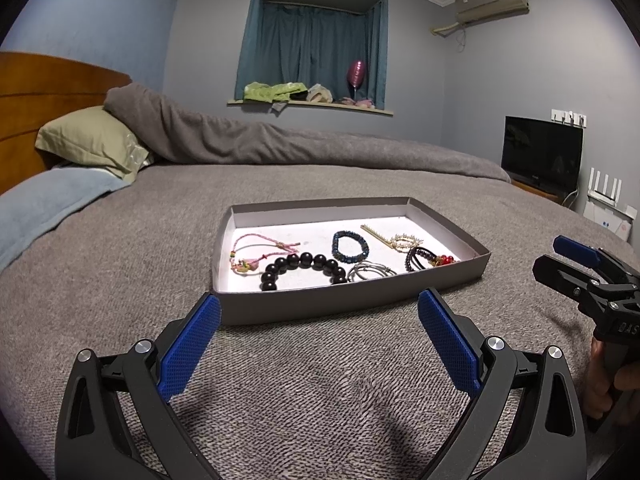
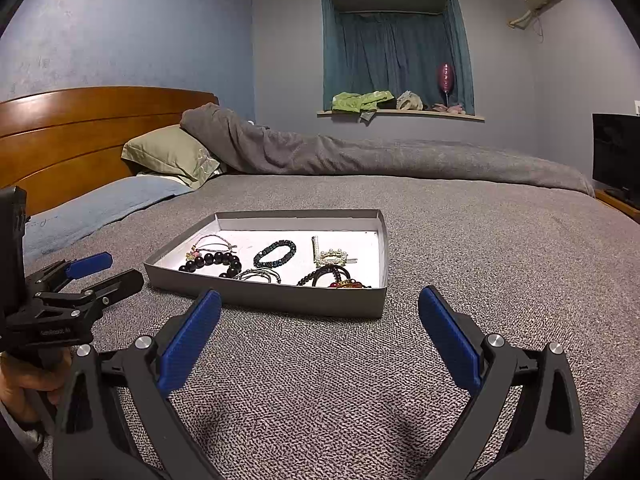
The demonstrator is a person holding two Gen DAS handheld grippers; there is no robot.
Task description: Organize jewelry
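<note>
A shallow grey tray (image 1: 352,300) (image 2: 264,296) lies on the bed and holds several pieces of jewelry: a black bead bracelet (image 1: 304,268) (image 2: 212,262), a pink cord bracelet (image 1: 256,252), a dark blue bead bracelet (image 1: 350,246) (image 2: 275,253), silver bangles (image 1: 370,271) (image 2: 258,276), a pearl hair clip (image 1: 400,240) (image 2: 332,257) and a dark bracelet with red beads (image 1: 428,262) (image 2: 336,278). My left gripper (image 1: 320,316) (image 2: 106,270) is open and empty, just in front of the tray. My right gripper (image 2: 320,312) (image 1: 548,258) is open and empty, in front of the tray's right end.
The bed is covered by a grey blanket (image 1: 280,380) (image 2: 480,260). Pillows (image 1: 92,140) and a wooden headboard (image 2: 80,132) stand at the left. A TV (image 1: 542,152) and a router (image 1: 604,200) are at the right. A window sill (image 1: 312,106) with clutter is behind.
</note>
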